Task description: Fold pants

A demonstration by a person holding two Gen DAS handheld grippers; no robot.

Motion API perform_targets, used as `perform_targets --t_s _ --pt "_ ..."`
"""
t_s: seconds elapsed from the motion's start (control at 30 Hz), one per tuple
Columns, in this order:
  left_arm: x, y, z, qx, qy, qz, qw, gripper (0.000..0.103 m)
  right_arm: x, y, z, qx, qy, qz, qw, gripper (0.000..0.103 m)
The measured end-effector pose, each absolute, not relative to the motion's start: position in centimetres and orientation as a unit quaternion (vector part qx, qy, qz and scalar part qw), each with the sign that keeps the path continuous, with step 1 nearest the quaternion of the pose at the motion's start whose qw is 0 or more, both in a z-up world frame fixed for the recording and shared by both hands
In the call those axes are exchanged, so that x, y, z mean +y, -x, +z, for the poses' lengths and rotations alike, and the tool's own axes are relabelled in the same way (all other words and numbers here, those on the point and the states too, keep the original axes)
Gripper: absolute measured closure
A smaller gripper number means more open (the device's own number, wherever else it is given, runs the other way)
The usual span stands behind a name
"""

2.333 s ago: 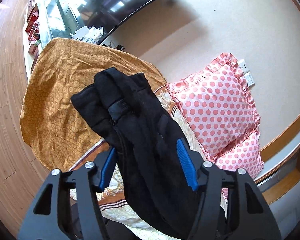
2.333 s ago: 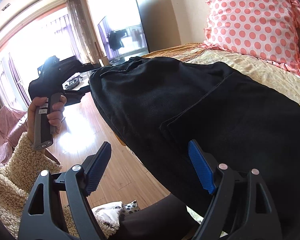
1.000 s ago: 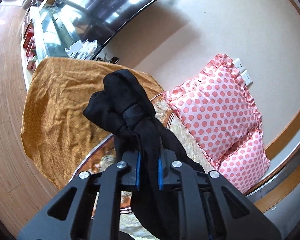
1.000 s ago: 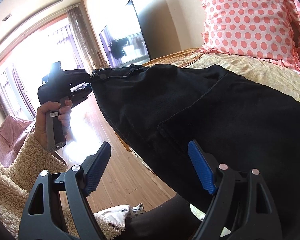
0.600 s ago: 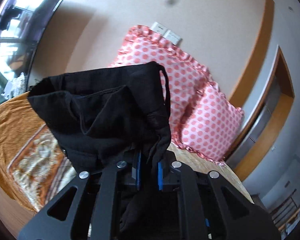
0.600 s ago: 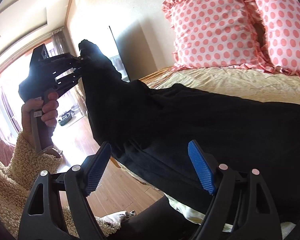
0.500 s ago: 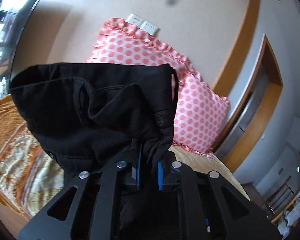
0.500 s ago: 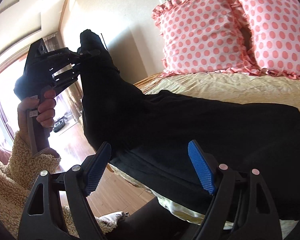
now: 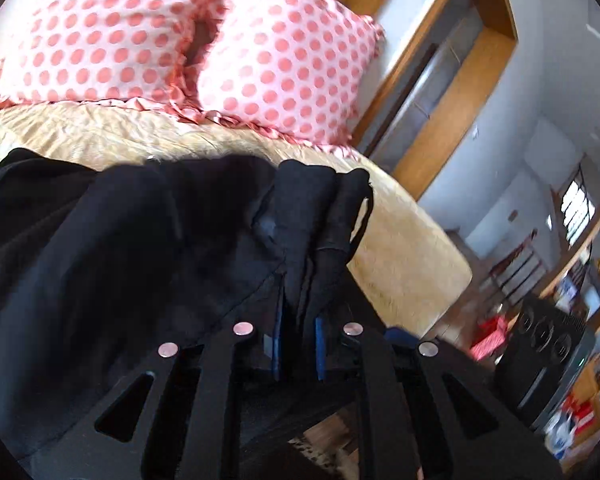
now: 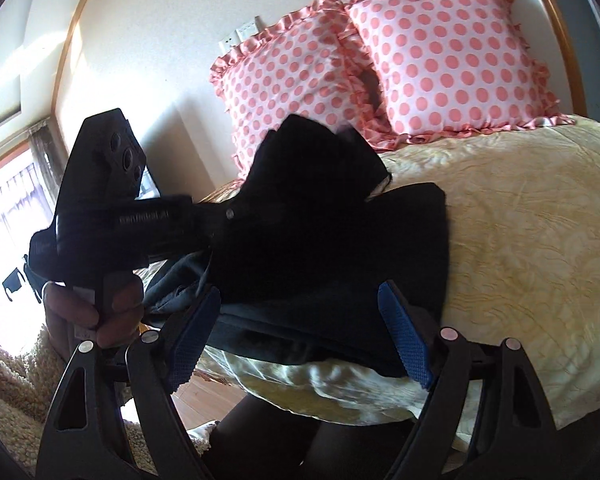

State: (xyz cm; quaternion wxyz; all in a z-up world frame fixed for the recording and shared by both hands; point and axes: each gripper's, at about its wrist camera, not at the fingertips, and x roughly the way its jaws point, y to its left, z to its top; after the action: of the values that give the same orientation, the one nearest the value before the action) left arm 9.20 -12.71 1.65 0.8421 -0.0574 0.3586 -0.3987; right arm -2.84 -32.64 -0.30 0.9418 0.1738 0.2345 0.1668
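The black pants (image 9: 148,240) lie on the cream bedspread (image 9: 396,248). My left gripper (image 9: 298,344) is shut on a bunched end of the pants and holds it over the lower layer. In the right wrist view the pants (image 10: 340,240) are doubled over near the bed's front edge, and the left gripper's body (image 10: 112,216) reaches in from the left. My right gripper (image 10: 300,336) is open and empty, its blue pads (image 10: 404,336) on either side of the pants' near edge.
Two pink polka-dot pillows (image 10: 380,60) lean on the wall at the head of the bed. The cream bedspread (image 10: 532,240) stretches to the right. A dark speaker (image 9: 548,360) and wooden shelves (image 9: 580,240) stand beyond the bed. Wood floor (image 10: 204,396) lies below.
My left gripper shut on the pants' end, lifted it and swung it over the rest of the pants toward the right. The right gripper stayed open near the front edge.
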Motion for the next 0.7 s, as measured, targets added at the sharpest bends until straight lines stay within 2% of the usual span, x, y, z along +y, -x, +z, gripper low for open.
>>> perform_targets --t_s 0.2,0.33,0.43,0.5,0.53,0.57,0.6,0.7 --pt "-12.6 -7.6 3.4 0.311 0.047 -0.402 0.86 0.092 -35.3 3.3 -0.7 0.228 -0.2 0.135 0.943 0.02" --pt "-14.0 -4.8 2.5 0.297 -0.009 -0.414 0.861 0.091 -36.1 2.9 -1.2 0.231 -0.216 0.13 0.94 0.02" --pt "-16.3 -5.6 -0.3 0.35 -0.059 -0.413 0.838 0.083 -36.5 3.0 -1.1 0.23 -0.227 0.125 0.938 0.02" --pt "-16.0 -5.3 -0.7 0.335 -0.065 -0.414 0.844 0.077 -36.8 3.3 -0.7 0.224 -0.227 0.119 0.94 0.02" --pt "-15.6 -5.0 -0.4 0.327 -0.066 -0.42 0.844 0.059 -36.9 3.5 -0.4 0.221 -0.223 0.115 0.942 0.02" --pt "-15.2 -4.8 0.0 0.32 -0.058 -0.436 0.839 0.02 -37.0 3.6 -0.1 0.218 -0.219 0.112 0.944 0.02" --pt "-14.3 -4.2 0.5 0.305 -0.043 -0.449 0.839 0.007 -37.1 3.7 0.3 0.213 -0.215 0.109 0.947 0.02" --pt "-12.0 -2.9 2.1 0.27 -0.027 -0.468 0.841 0.003 -37.3 3.6 1.6 0.197 -0.215 0.115 0.95 0.02"
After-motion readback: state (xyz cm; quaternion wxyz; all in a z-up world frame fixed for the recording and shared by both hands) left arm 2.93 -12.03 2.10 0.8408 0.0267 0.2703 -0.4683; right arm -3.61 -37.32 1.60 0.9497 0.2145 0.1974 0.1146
